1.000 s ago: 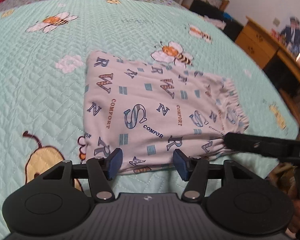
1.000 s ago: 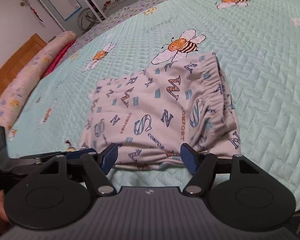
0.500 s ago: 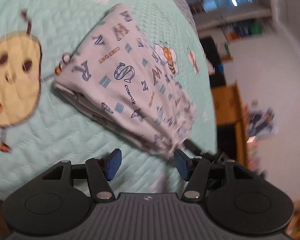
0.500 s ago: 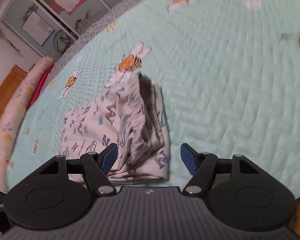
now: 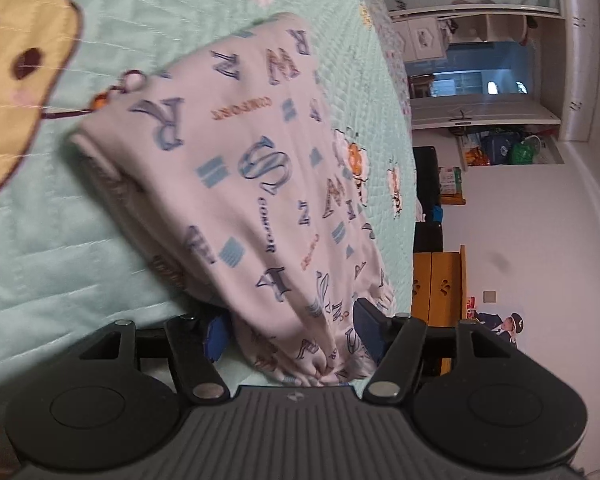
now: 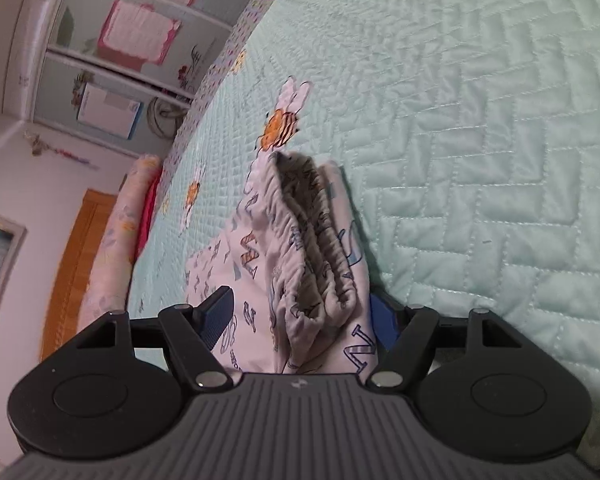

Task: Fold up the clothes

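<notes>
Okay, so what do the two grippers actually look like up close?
Both look alike. The left gripper and the right gripper each have a matte black ribbed body with a small logo, two round black discs at the sides, black linkage arms with silver pins, and dark blue ridged pads. No cables or sleeves show.

soft matt cloth garment [image 5: 260, 184] on quilted, stitched bedspread [image 6: 480, 140].
</notes>
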The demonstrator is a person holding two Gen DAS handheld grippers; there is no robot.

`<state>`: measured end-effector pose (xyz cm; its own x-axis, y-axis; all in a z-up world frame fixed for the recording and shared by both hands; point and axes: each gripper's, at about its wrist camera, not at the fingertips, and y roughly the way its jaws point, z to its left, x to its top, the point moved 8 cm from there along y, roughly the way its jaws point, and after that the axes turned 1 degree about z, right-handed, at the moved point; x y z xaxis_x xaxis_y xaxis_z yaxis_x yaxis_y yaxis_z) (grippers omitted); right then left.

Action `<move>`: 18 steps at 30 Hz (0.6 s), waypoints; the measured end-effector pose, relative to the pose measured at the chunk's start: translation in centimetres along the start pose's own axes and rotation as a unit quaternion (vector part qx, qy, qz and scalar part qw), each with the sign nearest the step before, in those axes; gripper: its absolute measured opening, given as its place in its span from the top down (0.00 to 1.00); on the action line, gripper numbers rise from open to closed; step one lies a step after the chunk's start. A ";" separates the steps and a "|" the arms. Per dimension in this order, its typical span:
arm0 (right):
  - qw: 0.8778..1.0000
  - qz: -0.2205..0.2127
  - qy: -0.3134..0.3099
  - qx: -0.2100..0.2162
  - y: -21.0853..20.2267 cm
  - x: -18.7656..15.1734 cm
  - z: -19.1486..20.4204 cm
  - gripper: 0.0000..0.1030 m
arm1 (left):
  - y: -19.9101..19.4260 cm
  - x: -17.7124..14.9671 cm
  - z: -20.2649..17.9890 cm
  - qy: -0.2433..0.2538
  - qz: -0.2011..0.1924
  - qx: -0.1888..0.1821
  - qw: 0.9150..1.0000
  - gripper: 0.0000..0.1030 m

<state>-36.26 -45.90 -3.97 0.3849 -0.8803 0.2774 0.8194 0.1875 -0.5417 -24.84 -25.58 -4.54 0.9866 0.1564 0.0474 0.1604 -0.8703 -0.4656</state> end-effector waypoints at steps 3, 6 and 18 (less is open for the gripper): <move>1.000 0.004 0.003 -0.017 0.2 -0.2 -0.2 0.71 | 0.0 0.4 0.0 -0.007 -0.008 -0.008 1.000 0.36; 0.999 -0.004 0.037 -0.004 -0.5 -0.5 -0.3 0.76 | -0.3 0.7 0.0 -0.008 -0.003 -0.014 1.000 0.38; 0.997 0.066 0.048 -0.013 -3.6 -8.8 0.5 0.70 | -4.5 1.8 2.3 0.025 -0.008 0.010 1.000 0.45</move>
<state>-42.35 -38.64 -4.05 0.4453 -0.8865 0.1256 0.7523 0.2944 -0.5894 -23.86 -20.32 -4.43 0.9842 0.1470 0.0982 0.1763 -0.8583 -0.4819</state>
